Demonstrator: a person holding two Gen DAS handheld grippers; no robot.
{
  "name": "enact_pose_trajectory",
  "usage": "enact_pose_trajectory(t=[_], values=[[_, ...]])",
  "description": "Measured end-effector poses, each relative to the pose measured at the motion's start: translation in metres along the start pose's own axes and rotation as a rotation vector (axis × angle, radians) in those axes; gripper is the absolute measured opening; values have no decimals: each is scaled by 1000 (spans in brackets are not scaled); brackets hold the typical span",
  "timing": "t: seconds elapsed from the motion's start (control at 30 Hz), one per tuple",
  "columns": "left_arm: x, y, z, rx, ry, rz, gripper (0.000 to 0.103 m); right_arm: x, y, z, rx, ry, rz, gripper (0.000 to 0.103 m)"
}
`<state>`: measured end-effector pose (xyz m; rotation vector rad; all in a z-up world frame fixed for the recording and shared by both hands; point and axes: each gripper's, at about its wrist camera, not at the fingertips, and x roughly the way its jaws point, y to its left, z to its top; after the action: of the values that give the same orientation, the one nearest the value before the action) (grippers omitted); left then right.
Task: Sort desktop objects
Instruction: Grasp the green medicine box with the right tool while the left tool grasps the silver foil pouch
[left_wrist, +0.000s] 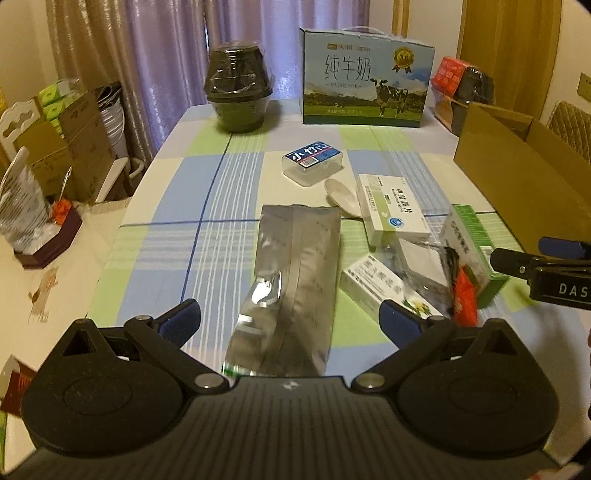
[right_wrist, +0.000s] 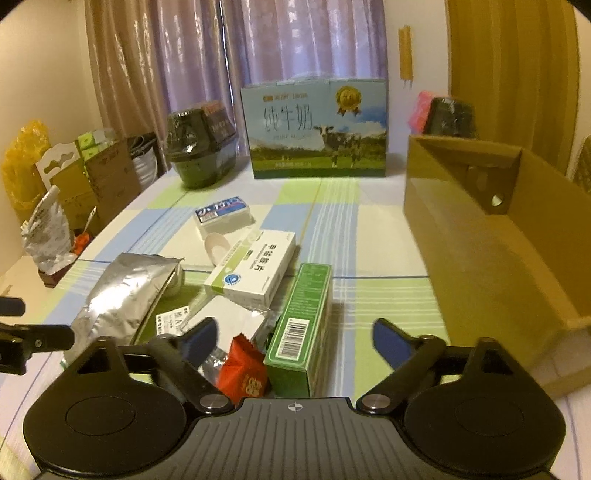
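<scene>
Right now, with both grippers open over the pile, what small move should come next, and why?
Probably lower the right gripper onto the green box and close. Its jaws are open with the box lying loose between them, next to the open cardboard box. The left gripper is open above the silver foil pouch.

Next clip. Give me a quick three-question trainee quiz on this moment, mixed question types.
1. True or false: the left tongs are shut on the silver foil pouch.
2. Which lies between the right tongs' open fingers? A) green box B) milk carton C) clear plastic case
3. On which side of the table does the open cardboard box sit, seen from the right wrist?

Key: 1 false, they are open; 2 A; 3 right.
</scene>
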<state>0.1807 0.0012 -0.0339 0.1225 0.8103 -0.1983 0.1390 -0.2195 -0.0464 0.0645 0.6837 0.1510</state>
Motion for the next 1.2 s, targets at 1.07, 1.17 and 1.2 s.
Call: enact_pose_trajectory(t=[1.07,1.17,1.2], values=[[99,-9,14,177,98,-55,57,53,-22,-1,49,105,-14,27],[92,-10,13,160,100,-61,48,43,-27,-6,51,109,-27,27],[88,-10,12,160,98,-61,44,38,-30,-9,54,111,-33,27]])
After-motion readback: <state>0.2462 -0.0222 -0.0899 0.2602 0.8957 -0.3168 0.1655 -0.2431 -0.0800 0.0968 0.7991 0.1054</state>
